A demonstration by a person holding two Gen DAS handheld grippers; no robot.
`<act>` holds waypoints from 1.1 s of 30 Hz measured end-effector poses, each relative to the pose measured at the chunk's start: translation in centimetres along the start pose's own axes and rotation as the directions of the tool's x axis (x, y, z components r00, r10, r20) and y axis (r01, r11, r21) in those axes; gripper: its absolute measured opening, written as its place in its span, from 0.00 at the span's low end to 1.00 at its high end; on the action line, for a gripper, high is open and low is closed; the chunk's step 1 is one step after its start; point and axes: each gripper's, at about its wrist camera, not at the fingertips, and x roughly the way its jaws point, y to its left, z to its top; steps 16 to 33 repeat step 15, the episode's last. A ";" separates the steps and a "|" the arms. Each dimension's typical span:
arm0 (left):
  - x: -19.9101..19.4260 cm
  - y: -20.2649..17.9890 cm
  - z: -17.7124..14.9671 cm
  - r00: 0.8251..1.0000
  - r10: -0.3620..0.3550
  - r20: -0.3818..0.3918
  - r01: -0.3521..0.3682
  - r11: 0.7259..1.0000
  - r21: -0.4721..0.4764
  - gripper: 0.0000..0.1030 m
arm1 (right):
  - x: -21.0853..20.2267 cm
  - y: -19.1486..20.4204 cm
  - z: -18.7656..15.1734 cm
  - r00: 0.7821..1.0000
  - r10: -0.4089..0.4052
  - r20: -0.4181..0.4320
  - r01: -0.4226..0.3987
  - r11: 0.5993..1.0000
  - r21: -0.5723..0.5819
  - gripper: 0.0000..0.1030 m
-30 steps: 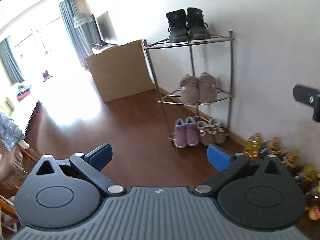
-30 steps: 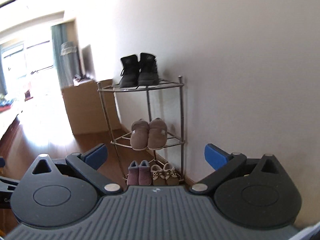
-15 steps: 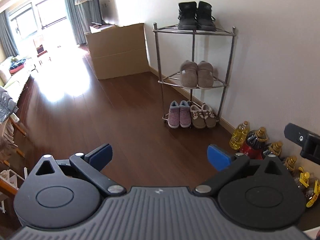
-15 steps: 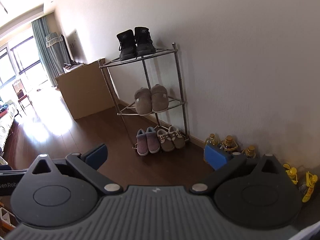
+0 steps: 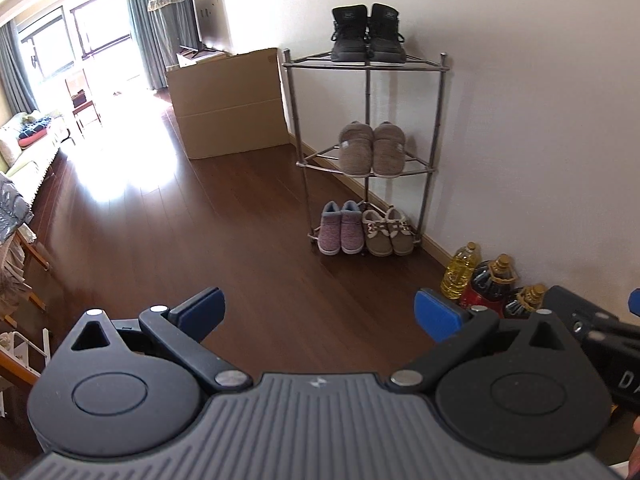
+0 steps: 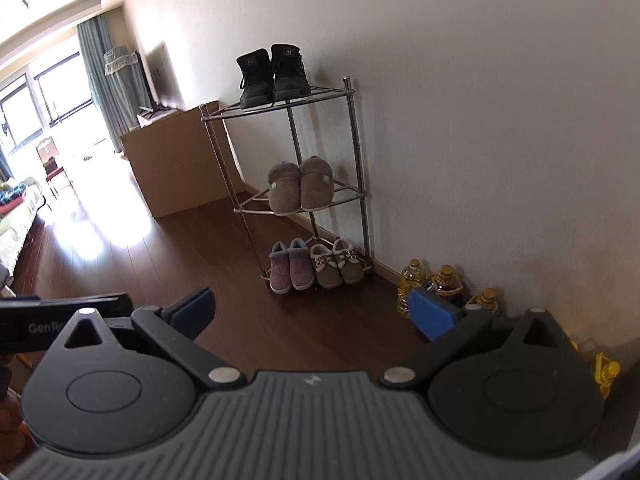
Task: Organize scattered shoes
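Note:
A three-tier metal corner rack [image 5: 439, 92] [image 6: 352, 128] stands against the white wall. Black boots [image 5: 366, 34] [image 6: 272, 74] sit on its top shelf, grey-brown slippers [image 5: 372, 148] [image 6: 300, 186] on the middle one. At the bottom, purple shoes [image 5: 340, 229] [image 6: 289, 266] stand beside tan strapped shoes [image 5: 387, 232] [image 6: 335, 264]. My left gripper [image 5: 318, 312] is open and empty, well back from the rack over the floor. My right gripper [image 6: 310, 308] is likewise open and empty.
Oil and sauce bottles [image 5: 478, 278] [image 6: 432, 284] stand along the wall right of the rack. A large cardboard box [image 5: 228, 102] [image 6: 180, 164] sits left of it. Dark wooden floor [image 5: 180, 240] stretches towards bright windows; a sofa [image 5: 28, 140] is at far left.
Both grippers have pulled back and tilted down, so the rack looks smaller and more floor and the bottles show. The jaws stayed open.

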 end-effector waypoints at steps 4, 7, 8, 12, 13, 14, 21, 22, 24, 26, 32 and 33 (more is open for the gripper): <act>0.0 -1.7 -0.4 1.000 0.004 -0.010 -0.004 1.000 -0.020 0.99 | -0.4 -1.6 -0.1 1.000 0.016 -0.007 -0.016 1.000 -0.026 0.99; 0.2 -2.5 -0.7 1.000 0.014 -0.006 -0.014 0.999 -0.030 0.99 | -0.5 -2.7 -0.2 1.000 0.026 -0.016 -0.027 0.999 -0.039 0.99; 0.1 -2.8 -0.8 1.000 0.020 -0.004 -0.020 0.999 -0.029 0.99 | -0.5 -3.0 -0.3 0.999 0.030 -0.021 -0.030 0.999 -0.037 0.99; -0.2 -4.0 -0.8 1.000 0.030 0.000 -0.030 0.999 -0.028 0.99 | -0.8 -3.9 -0.2 0.999 0.041 -0.026 -0.041 0.999 -0.032 0.99; -0.2 -4.3 -0.7 1.000 0.031 -0.001 -0.031 0.999 -0.029 0.99 | -0.9 -4.1 -0.1 0.999 0.044 -0.026 -0.044 0.998 -0.032 0.99; -0.2 -4.4 -0.6 0.999 0.033 -0.001 -0.033 0.999 -0.029 0.99 | -1.0 -4.4 -0.1 0.999 0.046 -0.026 -0.047 0.998 -0.033 0.99; -0.3 -4.8 -0.6 0.999 0.037 0.000 -0.037 0.999 -0.027 0.99 | -1.1 -4.5 0.0 0.999 0.047 -0.024 -0.048 0.998 -0.033 0.99; -0.3 -4.8 -0.6 0.999 0.037 0.000 -0.037 0.999 -0.027 0.99 | -1.1 -4.5 0.0 0.999 0.047 -0.024 -0.048 0.998 -0.033 0.99; -0.3 -4.8 -0.6 0.999 0.037 0.000 -0.037 0.999 -0.027 0.99 | -1.1 -4.5 0.0 0.999 0.047 -0.024 -0.048 0.998 -0.033 0.99; -0.3 -4.8 -0.6 0.999 0.037 0.000 -0.037 0.999 -0.027 0.99 | -1.1 -4.5 0.0 0.999 0.047 -0.024 -0.048 0.998 -0.033 0.99; -0.3 -4.8 -0.6 0.999 0.037 0.000 -0.037 0.999 -0.027 0.99 | -1.1 -4.5 0.0 0.999 0.047 -0.024 -0.048 0.998 -0.033 0.99; -0.3 -4.8 -0.6 0.999 0.037 0.000 -0.037 0.999 -0.027 0.99 | -1.1 -4.5 0.0 0.999 0.047 -0.024 -0.048 0.998 -0.033 0.99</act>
